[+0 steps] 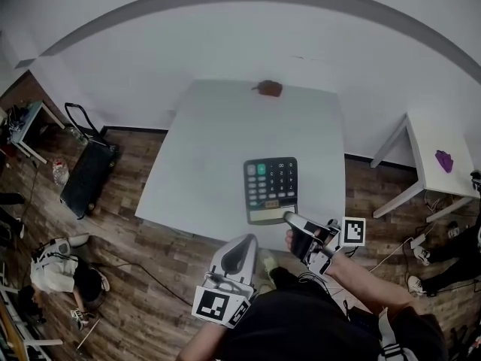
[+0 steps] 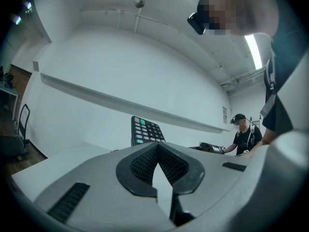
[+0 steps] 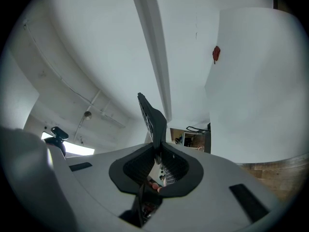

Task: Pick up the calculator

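The dark calculator (image 1: pixel 270 190), with grey and green keys, is over the near right part of the white table (image 1: pixel 203 149). My right gripper (image 1: pixel 289 217) is shut on its near edge. In the right gripper view the calculator (image 3: pixel 150 117) shows edge-on, rising out of the closed jaws of the right gripper (image 3: pixel 157 151). My left gripper (image 1: pixel 239 256) hangs below the table's front edge, shut and empty. In the left gripper view the calculator (image 2: pixel 145 130) shows tilted up above the table top, beyond the left gripper (image 2: pixel 159 178).
A small reddish-brown object (image 1: pixel 267 89) lies at the table's far edge. A second white table (image 1: pixel 432 138) at the right holds a purple item (image 1: pixel 444 160). A black case (image 1: pixel 89 175) lies on the wood floor at the left. A person (image 1: pixel 64 273) sits on the floor.
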The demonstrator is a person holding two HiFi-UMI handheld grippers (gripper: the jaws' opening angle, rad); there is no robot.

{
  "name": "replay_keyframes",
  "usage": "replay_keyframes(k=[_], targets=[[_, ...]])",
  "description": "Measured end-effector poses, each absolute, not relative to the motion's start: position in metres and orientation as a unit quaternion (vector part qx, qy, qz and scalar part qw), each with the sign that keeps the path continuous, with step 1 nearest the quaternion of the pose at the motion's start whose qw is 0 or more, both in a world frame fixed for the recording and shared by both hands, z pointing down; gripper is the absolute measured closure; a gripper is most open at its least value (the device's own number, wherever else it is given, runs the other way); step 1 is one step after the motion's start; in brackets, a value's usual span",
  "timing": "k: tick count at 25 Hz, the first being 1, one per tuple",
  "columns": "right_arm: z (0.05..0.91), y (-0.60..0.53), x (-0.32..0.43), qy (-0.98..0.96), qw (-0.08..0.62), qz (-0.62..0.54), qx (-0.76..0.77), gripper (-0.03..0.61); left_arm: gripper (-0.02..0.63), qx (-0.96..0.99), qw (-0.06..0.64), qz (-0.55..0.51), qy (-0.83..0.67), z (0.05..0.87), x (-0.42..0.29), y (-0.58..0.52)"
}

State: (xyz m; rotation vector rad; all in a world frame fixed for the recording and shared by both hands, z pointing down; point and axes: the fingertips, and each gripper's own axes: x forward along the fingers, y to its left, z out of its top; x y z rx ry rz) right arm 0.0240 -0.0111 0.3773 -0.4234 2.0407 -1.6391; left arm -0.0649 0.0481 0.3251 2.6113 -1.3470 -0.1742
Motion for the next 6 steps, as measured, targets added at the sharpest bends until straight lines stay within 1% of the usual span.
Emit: replay_keyframes(k=[6], targets=[[0.3733,-0.0039,0.0249,0.748,0.241,-0.599,-0.155,0.529,0.607,0.881,0.102,-0.064,-0.458,0.3242,-0.0653,0.056]])
